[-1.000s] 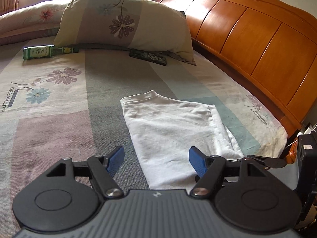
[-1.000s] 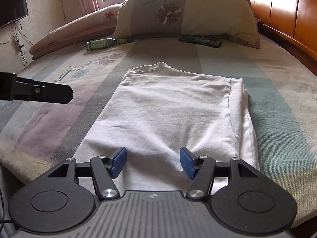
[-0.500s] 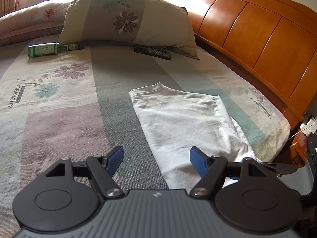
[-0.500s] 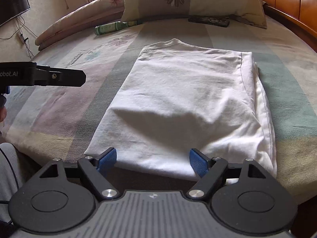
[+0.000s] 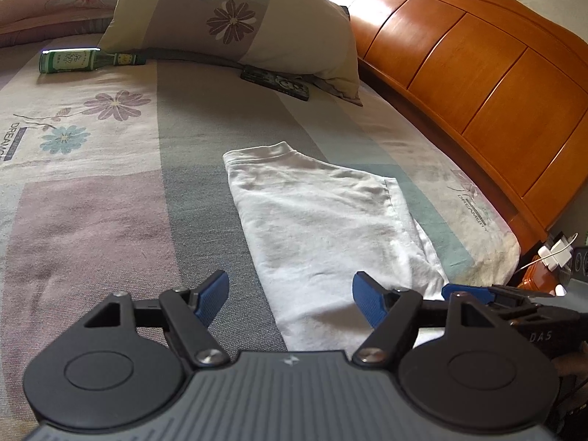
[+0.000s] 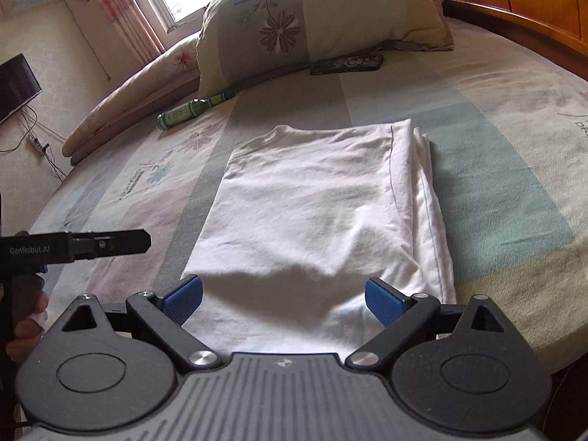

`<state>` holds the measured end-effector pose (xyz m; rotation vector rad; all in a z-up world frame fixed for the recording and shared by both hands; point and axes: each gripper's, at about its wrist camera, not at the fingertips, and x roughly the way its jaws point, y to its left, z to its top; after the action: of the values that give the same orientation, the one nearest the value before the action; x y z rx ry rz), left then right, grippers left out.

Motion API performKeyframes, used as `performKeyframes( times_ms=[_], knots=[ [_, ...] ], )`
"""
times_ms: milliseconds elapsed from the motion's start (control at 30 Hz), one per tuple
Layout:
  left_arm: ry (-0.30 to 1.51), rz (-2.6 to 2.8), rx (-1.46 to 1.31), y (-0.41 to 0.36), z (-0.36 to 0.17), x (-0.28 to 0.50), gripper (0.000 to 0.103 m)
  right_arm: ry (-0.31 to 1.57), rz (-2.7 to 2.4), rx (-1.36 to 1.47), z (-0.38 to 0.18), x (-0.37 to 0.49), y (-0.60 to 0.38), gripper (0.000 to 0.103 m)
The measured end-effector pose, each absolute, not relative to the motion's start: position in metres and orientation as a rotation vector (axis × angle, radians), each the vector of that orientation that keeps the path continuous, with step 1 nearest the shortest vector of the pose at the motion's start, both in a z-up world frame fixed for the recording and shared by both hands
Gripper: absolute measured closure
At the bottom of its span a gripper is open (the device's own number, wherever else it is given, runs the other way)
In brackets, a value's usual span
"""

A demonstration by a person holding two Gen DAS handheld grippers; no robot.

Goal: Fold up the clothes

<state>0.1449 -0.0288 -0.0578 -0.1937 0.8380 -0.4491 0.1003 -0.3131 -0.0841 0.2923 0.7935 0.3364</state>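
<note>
White cotton shirt [image 6: 316, 213] flat on bed [image 6: 507, 191], near edge, folded into narrow strip. Right gripper [image 6: 283, 299] just over near hem, jaws just been opening, now wide, nothing pinched. Left gripper [image 5: 290, 296] off shirt's left side, fairly wide, empty too. Looks like between folds; next probably grab near hem, carry toward collar. Beyond: bottle [image 6: 191, 110], remote [image 6: 347, 64], pillow [image 6: 312, 18].
</note>
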Motion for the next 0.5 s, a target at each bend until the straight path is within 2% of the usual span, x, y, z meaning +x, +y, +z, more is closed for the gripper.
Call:
performKeyframes(
  times_ms=[133, 367, 500],
  knots=[
    [0.853, -0.451, -0.226, -0.031, -0.060, 0.152, 0.029, 0.721, 0.372, 0.309, -0.072, 0.132, -0.318, 0.000],
    [0.874, -0.414, -0.234, -0.023, -0.066, 0.159, 0.028, 0.799, 0.296, 0.422, -0.110, 0.182, -0.334, 0.001],
    [0.868, -0.413, -0.264, -0.018, -0.068, 0.170, 0.028, 0.720, 0.341, 0.392, -0.094, 0.191, -0.331, 0.000]
  ],
)
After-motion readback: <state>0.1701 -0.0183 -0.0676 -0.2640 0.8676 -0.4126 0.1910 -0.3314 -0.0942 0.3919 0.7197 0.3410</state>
